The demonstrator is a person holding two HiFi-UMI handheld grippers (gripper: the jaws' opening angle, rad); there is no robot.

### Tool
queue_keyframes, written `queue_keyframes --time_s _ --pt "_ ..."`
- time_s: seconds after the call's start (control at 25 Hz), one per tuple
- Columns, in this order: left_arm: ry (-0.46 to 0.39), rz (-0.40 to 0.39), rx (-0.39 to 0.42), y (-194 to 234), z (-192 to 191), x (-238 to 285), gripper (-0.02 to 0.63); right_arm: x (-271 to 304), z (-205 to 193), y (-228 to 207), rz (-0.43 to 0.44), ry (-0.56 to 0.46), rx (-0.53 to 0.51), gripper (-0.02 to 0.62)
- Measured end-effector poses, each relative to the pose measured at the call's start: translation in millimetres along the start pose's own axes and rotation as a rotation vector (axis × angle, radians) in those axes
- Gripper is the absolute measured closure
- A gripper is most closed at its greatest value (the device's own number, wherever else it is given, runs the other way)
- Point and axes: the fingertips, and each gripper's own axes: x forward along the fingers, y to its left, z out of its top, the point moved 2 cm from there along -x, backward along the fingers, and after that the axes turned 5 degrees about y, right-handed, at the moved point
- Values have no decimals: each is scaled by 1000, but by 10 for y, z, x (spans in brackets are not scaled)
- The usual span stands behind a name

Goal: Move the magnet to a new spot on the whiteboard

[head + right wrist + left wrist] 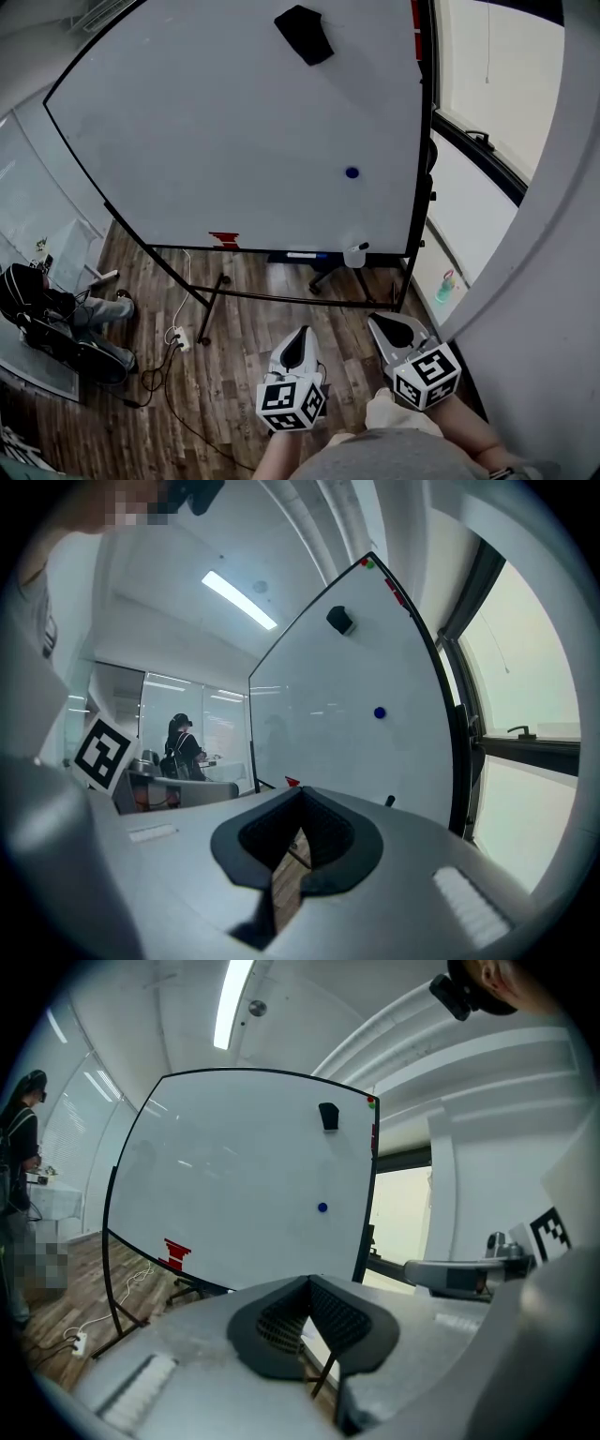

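- Looking for the blue magnet (352,172)?
- Sticking low on the right of the whiteboard (216,122), below the black eraser (305,34). Not being touched.
- Holding anything in the left hand-held gripper (309,1283) or the right hand-held gripper (300,794)?
- Holding nothing. Pressing both sets of jaws together, hanging well back from the board, likely just getting ready to reach.

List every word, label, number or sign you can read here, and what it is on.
No legible words or numbers.
The red mark low on the whiteboard: too blurred to read.
Cubes on the left gripper and right gripper: square code patterns, no letters.
On the blue magnet: no print visible.
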Motion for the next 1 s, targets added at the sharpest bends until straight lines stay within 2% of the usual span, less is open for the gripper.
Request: queue_keyframes --time_s 0.56,0.84,1.0 --pt "64 -3 -28 21 -526 -962 601 -494 -394 739 -20 28 23 597" --pt "73 8 -26 40 -621 -1218 601 -628 -470 922 -30 17 34 598" --pt "67 1 -24 35 -612 -1284 601 -671 -455 1005 -32 22 -3 598"
